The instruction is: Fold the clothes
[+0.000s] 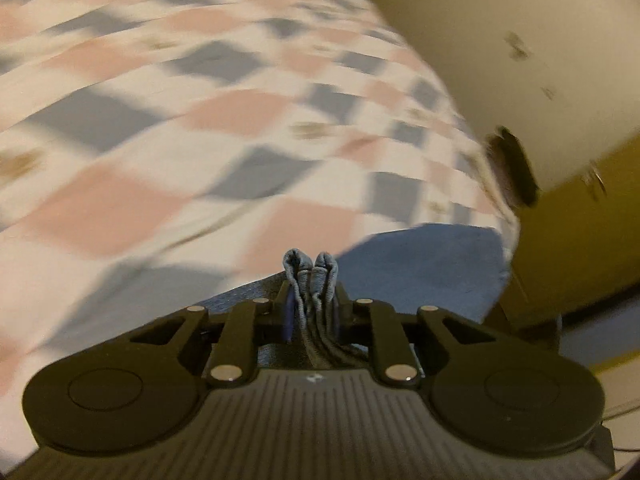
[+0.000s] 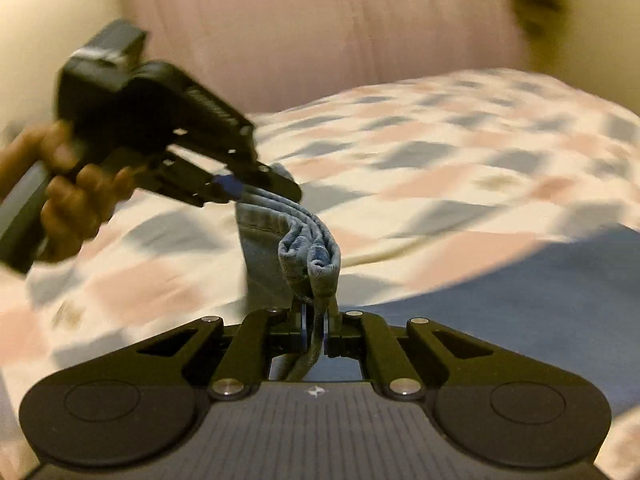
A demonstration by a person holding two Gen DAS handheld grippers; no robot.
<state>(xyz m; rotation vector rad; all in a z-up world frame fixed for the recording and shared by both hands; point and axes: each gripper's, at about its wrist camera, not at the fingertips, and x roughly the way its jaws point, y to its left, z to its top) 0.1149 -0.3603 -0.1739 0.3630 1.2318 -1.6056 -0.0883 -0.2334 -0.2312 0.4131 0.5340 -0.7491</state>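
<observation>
The left claw (image 1: 310, 300) is closed tight on a bunched, many-layered edge of the jeans (image 1: 311, 270), whose thick hems stand up in two rounded lobes of faded blue denim with visible stitching. The right claw (image 2: 316, 326) is likewise pinched shut on the jeans (image 2: 310, 248), gripping a rolled, ribbed fold between its blue-tipped fingers (image 2: 304, 326). The denim is heavy and soft-looking, paler on the worn ridges.

The jeans are held up off the bed (image 1: 200, 120), strung between the two claws, with more of the blue cloth spread below near the bed's near edge. The bed wears a smooth cover printed with pink, grey-blue and white diamonds, blurred in both views.

Only the right wrist view shows the two claws together: the left claw (image 2: 240, 190), black and angular, reaches in from the left with a hand (image 2: 76, 196) wrapped around its grip, and a band of denim runs from it down to the right claw. It also shows a pale pink ribbed headboard (image 2: 320, 40) at the far edge of the bed.

Only the left wrist view shows the bed's right-hand corner, a cream wall (image 1: 520, 60) with dark marks beyond it, and a yellowish band lower down.
</observation>
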